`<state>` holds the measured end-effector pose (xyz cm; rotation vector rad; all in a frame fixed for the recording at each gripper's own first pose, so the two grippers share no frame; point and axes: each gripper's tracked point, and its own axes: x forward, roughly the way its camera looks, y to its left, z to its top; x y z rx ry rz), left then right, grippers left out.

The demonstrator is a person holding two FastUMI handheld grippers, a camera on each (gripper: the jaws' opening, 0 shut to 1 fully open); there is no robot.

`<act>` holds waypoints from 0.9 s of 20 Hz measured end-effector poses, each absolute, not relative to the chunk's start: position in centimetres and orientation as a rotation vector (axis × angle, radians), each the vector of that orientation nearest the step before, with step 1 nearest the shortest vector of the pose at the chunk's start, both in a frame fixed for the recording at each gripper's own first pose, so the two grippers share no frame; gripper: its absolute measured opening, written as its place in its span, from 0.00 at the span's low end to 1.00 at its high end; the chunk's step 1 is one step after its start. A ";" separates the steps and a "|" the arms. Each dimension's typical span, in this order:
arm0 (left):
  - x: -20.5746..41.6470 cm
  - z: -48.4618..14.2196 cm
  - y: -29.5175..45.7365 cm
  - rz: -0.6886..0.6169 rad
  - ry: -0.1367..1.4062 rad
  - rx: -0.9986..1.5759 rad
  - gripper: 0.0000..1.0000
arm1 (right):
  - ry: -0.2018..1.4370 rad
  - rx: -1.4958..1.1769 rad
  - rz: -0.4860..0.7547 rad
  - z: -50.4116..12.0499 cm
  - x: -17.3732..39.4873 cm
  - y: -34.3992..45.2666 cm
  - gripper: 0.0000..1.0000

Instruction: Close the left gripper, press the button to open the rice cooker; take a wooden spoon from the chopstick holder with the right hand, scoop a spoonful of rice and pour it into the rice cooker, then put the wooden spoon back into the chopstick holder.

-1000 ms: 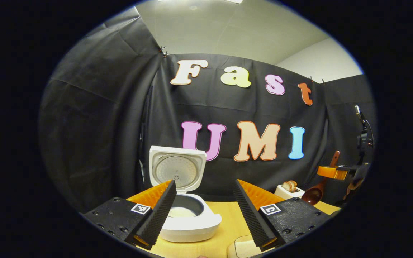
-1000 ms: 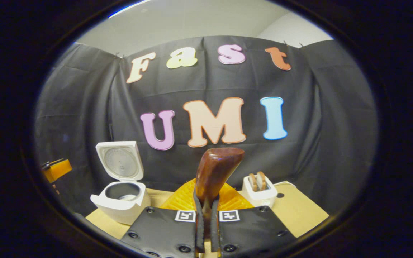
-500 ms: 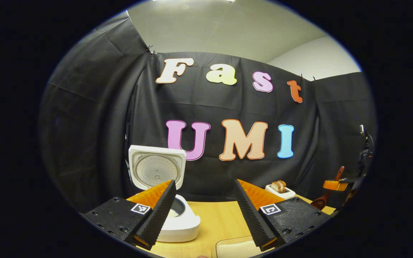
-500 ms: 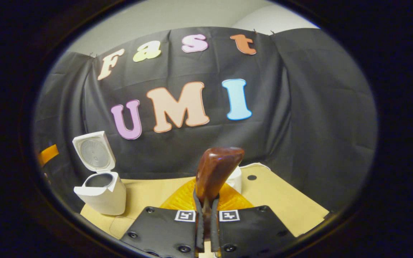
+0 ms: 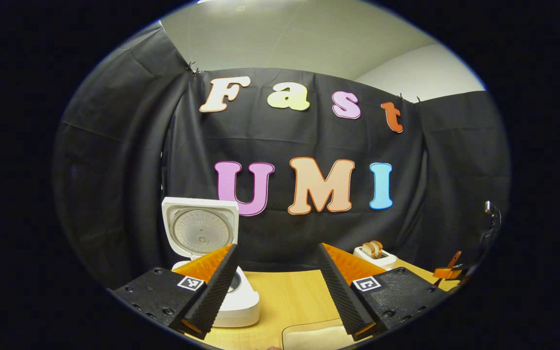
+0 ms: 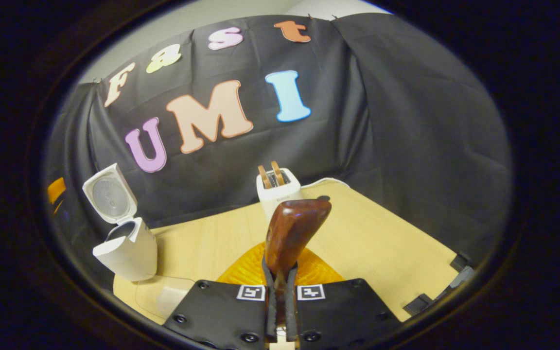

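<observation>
1. Left gripper view: the left tongs [image 5: 276, 287] stand with their two fingers wide apart and nothing between them, held above the wooden desk [image 5: 299, 296].
2. The white rice cooker [image 5: 234, 304] sits on the desk at the left, partly behind the left finger. Its lid [image 5: 200, 233] is swung up and stands upright, the round inner plate facing the camera.
3. A white toaster [image 5: 375, 255] with two slices of bread in its slots stands farther back on the right of the desk, near the black cloth wall [image 5: 114, 170].
4. At the far right edge, the right tongs [image 5: 447, 272] show small, with the wooden spoon's handle sticking up from them.
5. A pale, flat, rounded thing lies at the near edge of the desk; what it is I cannot tell.
6. Right gripper view: the right tongs [image 6: 280, 311] are clamped on the wooden spoon [image 6: 292, 233], both fingers pressing its handle, and the broad brown end rises upright just ahead of the camera.
7. Here the view is tilted. The rice cooker [image 6: 127, 250] stands at the left with its lid [image 6: 110, 194] up, the toaster [image 6: 277, 192] behind the spoon near the wall, and bare desk [image 6: 382, 243] spreads to the right.
8. Whether the spoon carries rice cannot be told.
</observation>
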<state>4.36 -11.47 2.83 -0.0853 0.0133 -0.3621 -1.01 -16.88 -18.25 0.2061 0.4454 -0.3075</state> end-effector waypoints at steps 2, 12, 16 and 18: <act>4.3 2.8 -11.7 -0.363 0.015 -0.084 0.95 | 0.475 0.206 -0.311 -20.5 -2.3 -16.9 0.10; 4.1 3.0 -11.3 -0.343 0.013 -0.058 0.94 | 0.565 0.224 -0.356 -25.8 -3.5 -18.1 0.14; 4.1 3.1 -11.2 -0.342 0.006 -0.055 0.95 | 0.571 0.221 -0.355 -25.5 -3.7 -18.9 0.27; 4.3 3.1 -11.2 -0.342 0.006 -0.058 0.95 | 0.556 0.211 -0.362 -24.7 -3.6 -19.3 0.28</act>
